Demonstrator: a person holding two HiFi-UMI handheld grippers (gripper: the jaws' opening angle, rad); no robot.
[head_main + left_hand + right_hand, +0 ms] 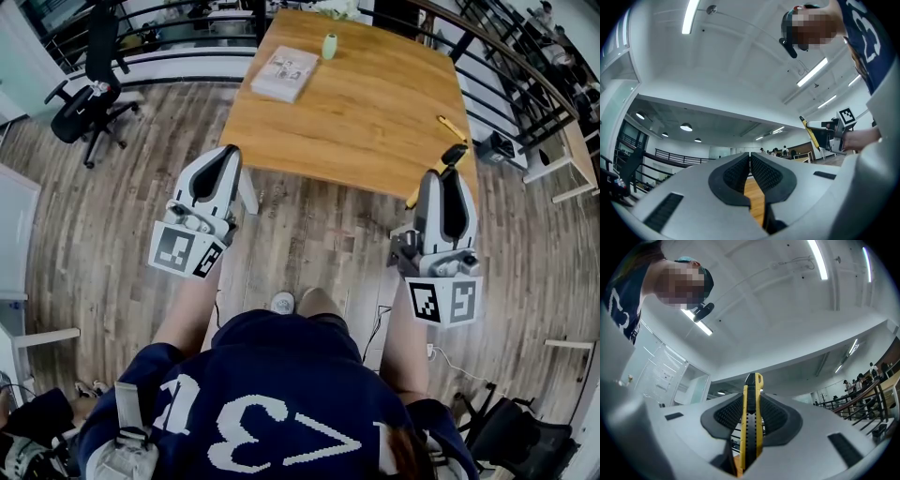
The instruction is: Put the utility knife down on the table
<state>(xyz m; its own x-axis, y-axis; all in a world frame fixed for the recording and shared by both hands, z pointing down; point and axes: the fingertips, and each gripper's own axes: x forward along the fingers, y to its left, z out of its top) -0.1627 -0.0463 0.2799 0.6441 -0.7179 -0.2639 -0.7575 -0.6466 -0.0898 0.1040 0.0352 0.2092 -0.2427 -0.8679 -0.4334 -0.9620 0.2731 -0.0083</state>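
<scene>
A wood-plank floor (309,234) is filling most of the head view, with a railing running down the upper right. A wooden table (375,103) is taking up the upper centre, and an office chair (89,98) is standing at upper left, well apart from it. A book (286,73) and a small green container (330,45) are lying near the table's far left part, while a thin yellow item (453,127) is resting by its right edge. This is leaving the near middle of the tabletop bare, likely the easiest place to set something down.

The left gripper (228,155) is hovering over the floor at centre left, just short of the table's near edge. Its pads are pressing together with nothing between them, so it is probably only keeping out of the way.

The right gripper (448,176) is hanging at centre right by the table's near right corner, its jaws clamping the utility knife (751,427). The knife is standing up between the pads, yellow-and-black body protruding past them, above the floor and not yet over the tabletop. Judging from this, a move up-left in the frame is being called for, staying clear of the corner edge.
</scene>
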